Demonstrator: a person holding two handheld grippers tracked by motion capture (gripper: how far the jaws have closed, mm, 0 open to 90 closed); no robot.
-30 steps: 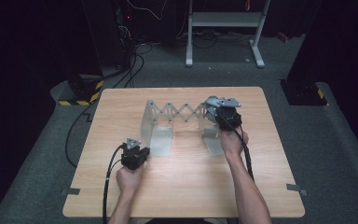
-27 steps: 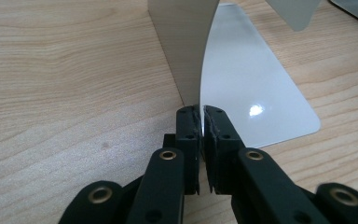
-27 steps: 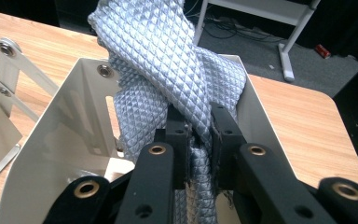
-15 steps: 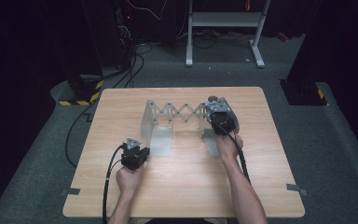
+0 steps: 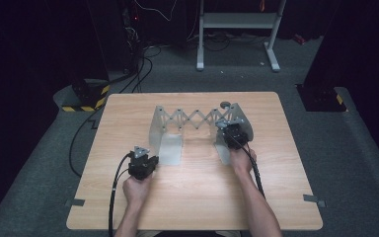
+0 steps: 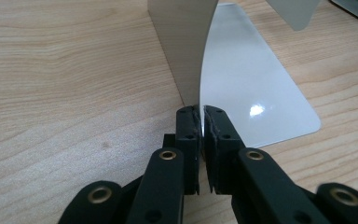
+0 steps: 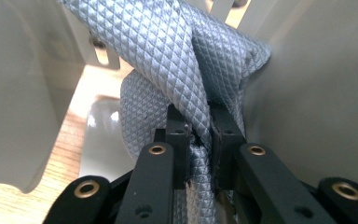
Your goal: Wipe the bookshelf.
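A light wooden table [image 5: 192, 197] seen from above, with dark grey carpet and black cables around it. On the table stands a pale grey expandable rack [image 5: 197, 118]: two curved end panels, each with a flat foot lying on the wood, joined by a zigzag scissor lattice. A person's forearms come in from the bottom edge, each hand holding a black two-jaw gripper. The left gripper [image 5: 145, 159] sits at the near corner of the left foot plate [image 5: 170, 150]; in the left gripper view its jaws are pressed together on the thin lower edge of the upright left panel [image 6: 182, 51], right where the panel curves down into the glossy foot plate on the table. The right gripper [image 5: 231, 129] is up against the rack's right end panel [image 5: 239, 116]. In the right gripper view its jaws are clamped on a bunched fold of silver-grey cloth with a small diamond pattern [image 7: 168, 51], which hangs in the space between the rack's pale panels, touching the right one, with the wood tabletop visible below at the left
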